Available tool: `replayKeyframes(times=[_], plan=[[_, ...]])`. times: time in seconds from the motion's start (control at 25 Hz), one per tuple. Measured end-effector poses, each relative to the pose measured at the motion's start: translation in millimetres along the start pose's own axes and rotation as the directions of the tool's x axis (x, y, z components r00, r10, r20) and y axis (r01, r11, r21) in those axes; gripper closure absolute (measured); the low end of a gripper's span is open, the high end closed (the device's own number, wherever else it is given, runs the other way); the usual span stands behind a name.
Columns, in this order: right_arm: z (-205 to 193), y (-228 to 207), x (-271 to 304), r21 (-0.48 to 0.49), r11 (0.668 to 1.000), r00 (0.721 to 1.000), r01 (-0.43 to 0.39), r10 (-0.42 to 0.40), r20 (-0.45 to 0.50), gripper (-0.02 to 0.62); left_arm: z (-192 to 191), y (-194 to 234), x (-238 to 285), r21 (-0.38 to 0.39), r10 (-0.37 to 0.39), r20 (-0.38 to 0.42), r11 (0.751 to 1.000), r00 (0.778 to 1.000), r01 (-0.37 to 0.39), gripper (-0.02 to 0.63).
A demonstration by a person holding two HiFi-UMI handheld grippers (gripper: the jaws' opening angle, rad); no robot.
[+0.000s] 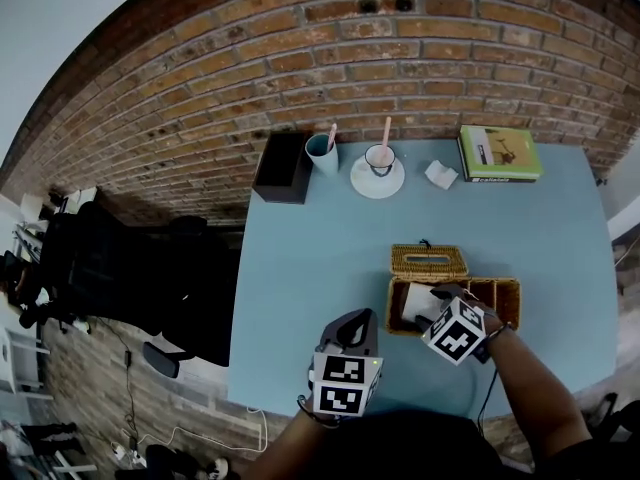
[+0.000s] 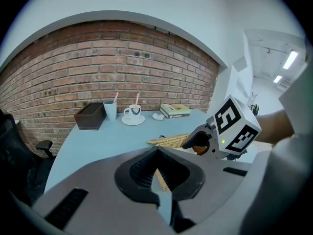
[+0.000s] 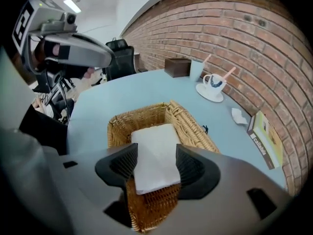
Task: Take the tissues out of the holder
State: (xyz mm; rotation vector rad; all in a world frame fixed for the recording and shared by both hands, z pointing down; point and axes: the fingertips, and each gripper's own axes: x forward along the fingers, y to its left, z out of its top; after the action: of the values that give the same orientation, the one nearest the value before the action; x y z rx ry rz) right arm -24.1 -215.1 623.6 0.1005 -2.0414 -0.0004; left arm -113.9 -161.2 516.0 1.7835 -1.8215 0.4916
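Observation:
An open wicker holder [image 1: 500,290] sits on the blue table near the front edge. Its lid [image 1: 429,261] lies flat just behind it. A white stack of tissues [image 3: 151,133] lies in the holder's left end [image 3: 120,124]. My right gripper [image 3: 155,151] points steeply down over the holder [image 1: 440,313]. It is open, with a pad on each side of the stack. My left gripper [image 1: 350,330] hovers left of the holder. Its jaws [image 2: 156,151] are shut on nothing. The right gripper's marker cube [image 2: 234,126] shows in the left gripper view.
Along the brick wall at the back stand a dark box [image 1: 283,166], a blue cup with a straw [image 1: 322,153], a white cup on a saucer [image 1: 379,163], a crumpled tissue [image 1: 441,174] and a green book [image 1: 499,153]. A black chair [image 1: 110,268] stands left of the table.

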Motion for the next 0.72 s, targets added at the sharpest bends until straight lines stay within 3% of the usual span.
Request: replayKeyframes(times=[0.48,0.72], plan=[[-2.8,-2.7,21.0,-0.012,0.999,0.987,-0.037,0.035,-0.156,0.367,-9.7,12.2,9.8,-0.020,0.014,-0.026,1.000,1.000,-0.014,0.604],[-1.0,-5.4,22.4,0.024,0.999,0.992,-0.039,0.041,-0.118,0.417,-12.8,7.2,10.1,-0.003,0.004,-0.033,1.000,0.999,-0.004,0.604]])
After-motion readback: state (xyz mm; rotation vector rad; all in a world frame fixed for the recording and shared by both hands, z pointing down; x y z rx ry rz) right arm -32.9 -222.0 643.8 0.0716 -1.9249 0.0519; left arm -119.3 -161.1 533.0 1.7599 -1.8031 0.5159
